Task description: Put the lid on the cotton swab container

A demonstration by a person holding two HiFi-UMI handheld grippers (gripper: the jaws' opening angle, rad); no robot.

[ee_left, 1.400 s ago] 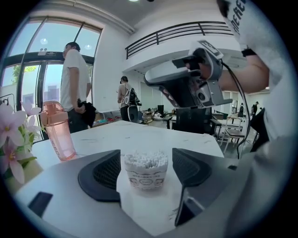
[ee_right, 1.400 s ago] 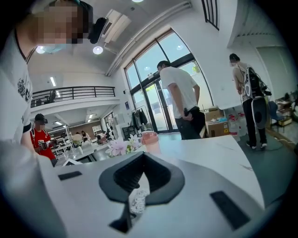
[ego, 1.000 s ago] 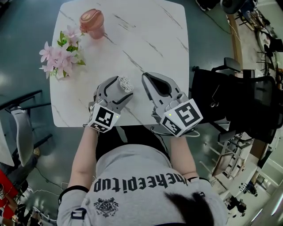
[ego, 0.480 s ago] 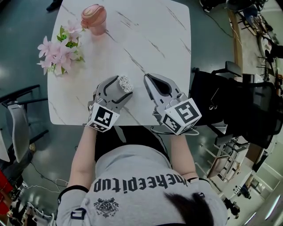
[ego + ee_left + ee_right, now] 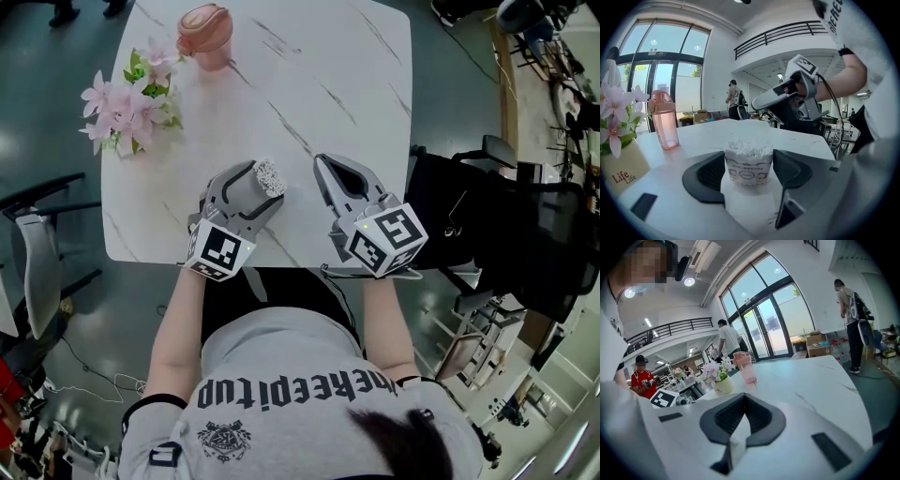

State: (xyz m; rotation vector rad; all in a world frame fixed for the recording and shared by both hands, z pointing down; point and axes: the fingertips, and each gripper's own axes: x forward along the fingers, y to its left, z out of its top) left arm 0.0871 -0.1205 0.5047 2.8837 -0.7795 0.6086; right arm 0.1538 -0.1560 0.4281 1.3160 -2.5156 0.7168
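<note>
So the left claw is clamped on the sides of the open swab tub near the front edge of the table, it looks light and squashy so hold it gently, right claw pinched shut on nothing I can see

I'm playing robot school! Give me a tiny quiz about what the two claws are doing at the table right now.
1. What does the left claw hold?
A) a blue cup
B) the small round container of white cotton swabs
C) nothing

2. True or false: a lid already covers that container.

3. Fill in the missing word (apart or together): the jaws of the right claw are ____, with nothing seen between them.

Key
1. B
2. False: the swab tips show bare at the top.
3. together
</note>
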